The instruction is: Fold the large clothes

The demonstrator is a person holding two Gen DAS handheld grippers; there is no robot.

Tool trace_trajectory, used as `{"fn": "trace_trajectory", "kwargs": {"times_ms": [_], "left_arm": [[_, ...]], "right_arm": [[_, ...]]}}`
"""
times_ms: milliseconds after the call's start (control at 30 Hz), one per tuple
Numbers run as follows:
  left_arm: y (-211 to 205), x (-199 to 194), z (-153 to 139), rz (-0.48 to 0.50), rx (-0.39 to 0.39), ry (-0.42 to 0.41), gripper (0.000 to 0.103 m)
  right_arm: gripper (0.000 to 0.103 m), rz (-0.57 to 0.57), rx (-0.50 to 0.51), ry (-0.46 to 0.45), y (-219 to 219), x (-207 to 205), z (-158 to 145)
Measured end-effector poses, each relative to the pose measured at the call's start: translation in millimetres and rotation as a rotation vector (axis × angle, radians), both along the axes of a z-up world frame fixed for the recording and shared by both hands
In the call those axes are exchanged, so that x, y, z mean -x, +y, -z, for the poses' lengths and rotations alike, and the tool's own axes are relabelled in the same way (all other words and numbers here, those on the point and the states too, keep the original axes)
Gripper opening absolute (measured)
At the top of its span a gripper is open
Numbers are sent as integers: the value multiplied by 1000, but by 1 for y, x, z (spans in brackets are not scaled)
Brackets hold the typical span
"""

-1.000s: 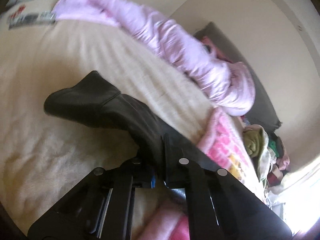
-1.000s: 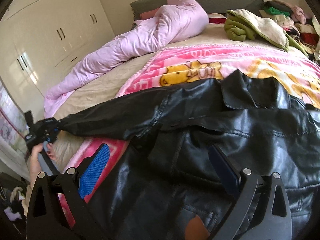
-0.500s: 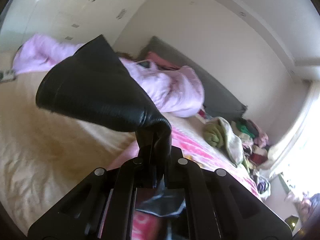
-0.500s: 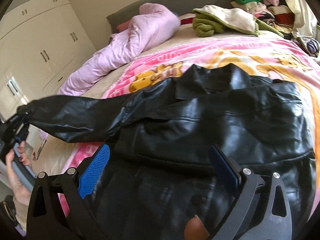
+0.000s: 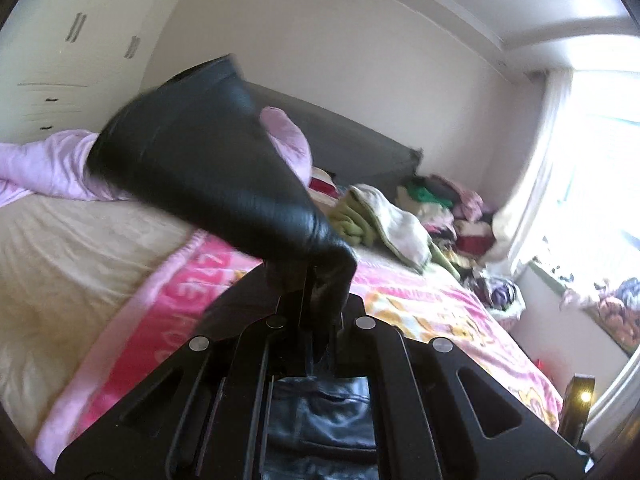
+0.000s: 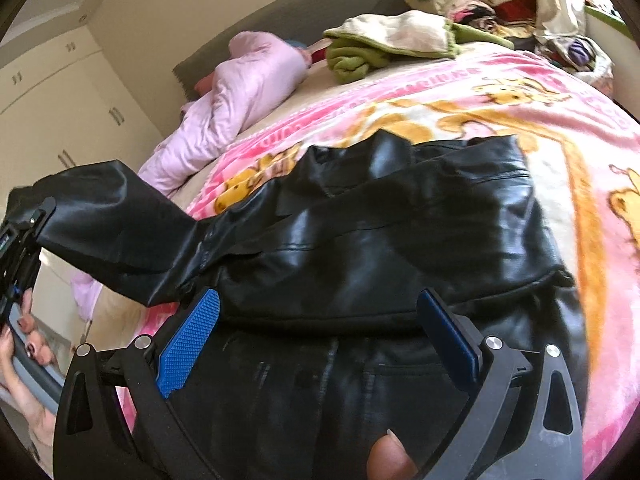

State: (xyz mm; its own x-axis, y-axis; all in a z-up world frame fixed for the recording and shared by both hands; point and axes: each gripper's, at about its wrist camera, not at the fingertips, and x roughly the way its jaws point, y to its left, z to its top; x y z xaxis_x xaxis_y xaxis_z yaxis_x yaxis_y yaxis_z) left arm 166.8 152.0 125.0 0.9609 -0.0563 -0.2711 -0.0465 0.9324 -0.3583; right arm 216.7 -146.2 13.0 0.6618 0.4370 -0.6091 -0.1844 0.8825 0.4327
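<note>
Lifted off the bed since a second ago, the jacket sleeve point(image 5: 208, 168) hangs clamped in the left gripper point(image 5: 310, 300) — right gripper point(image 6: 316, 332) spread wide above the jacket point(image 6: 380, 240), clear of its collar edge.

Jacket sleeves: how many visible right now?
1. The left sleeve of the black leather jacket is lifted off the pink cartoon blanket, its cuff clamped in the left tongs. The other sleeve isn't distinguishable; it may be folded under the body.
</note>
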Motion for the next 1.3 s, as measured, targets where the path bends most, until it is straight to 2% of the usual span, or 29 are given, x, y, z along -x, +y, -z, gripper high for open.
{"fn": "trace_trajectory", "kwargs": {"times_ms": [233,567,767,867,900,933,967,1000,1067,1133,1167,1200,1233,1300], "left_arm": [[-48,-21,19,75,-117,30,0],[-112,-51,79,217,-276,183,1],[-143,-62,117,260,-416,315,7],[-159,-64,137,294,-493,384,11],[-162,-65,143,301,-517,407,20],[-165,-63,148,309,-538,424,55],[-167,-62,150,320,-550,436,78],[-169,-60,151,316,-573,444,93],[-173,-53,152,315,-625,437,93],[-178,-44,151,345,-643,441,93],[-178,-40,150,359,-640,443,93],[-178,-37,149,370,-636,444,93],[-178,-32,147,383,-627,435,93],[-172,-24,140,407,-588,406,94]], "right_arm": [[99,128,0,-4,-40,3,-2],[99,309,4,5,-93,7,6],[99,351,-19,40,-109,3,17],[99,341,-68,71,-114,-1,23],[99,325,-108,89,-115,-3,27],[99,306,-146,107,-115,-6,30],[99,289,-173,119,-114,-8,32],[98,254,-222,140,-111,-10,36],[98,194,-307,176,-107,-15,42],[97,123,-385,223,-97,-21,49],[96,105,-403,232,-93,-22,49],[88,70,-440,246,-88,-25,51],[85,37,-473,259,-82,-27,51],[85,-23,-503,288,-69,-38,52]]}}
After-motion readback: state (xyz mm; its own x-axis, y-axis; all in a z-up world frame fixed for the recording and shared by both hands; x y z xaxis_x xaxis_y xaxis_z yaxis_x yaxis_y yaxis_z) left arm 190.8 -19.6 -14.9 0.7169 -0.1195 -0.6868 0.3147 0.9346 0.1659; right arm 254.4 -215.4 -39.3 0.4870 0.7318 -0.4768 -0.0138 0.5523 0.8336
